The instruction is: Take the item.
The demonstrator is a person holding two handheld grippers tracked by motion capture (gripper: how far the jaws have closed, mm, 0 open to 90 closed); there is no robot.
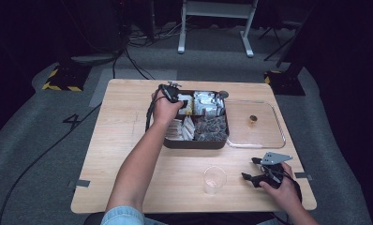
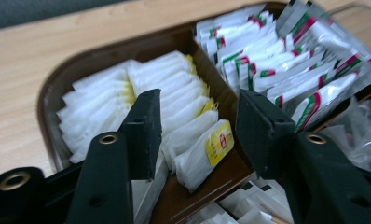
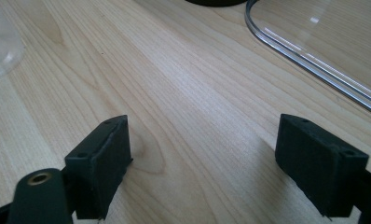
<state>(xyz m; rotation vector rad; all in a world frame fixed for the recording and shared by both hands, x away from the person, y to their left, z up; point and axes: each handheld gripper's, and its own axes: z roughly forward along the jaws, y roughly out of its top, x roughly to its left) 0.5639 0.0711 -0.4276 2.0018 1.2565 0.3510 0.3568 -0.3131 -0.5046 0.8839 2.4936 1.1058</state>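
Brown plastic divided tray (image 1: 171, 142) sits mid-table w/ its clear lid (image 1: 256, 139) laid flat beside it, probably so the compartments stay reachable. Left hand-held gripper (image 2: 197, 135) hovers over the far-left compartment, jaws apart & grasping nothing, straddling the white tea bags w/ yellow tags (image 2: 200, 151). These stand on edge in a row; the nearest one leans, long axis running toward the gripper, tag end up. Right hand-held gripper (image 3: 202, 163) rests released near the table (image 1: 128, 154) edge, beside a clear plastic cup (image 1: 214, 179), I think waiting.
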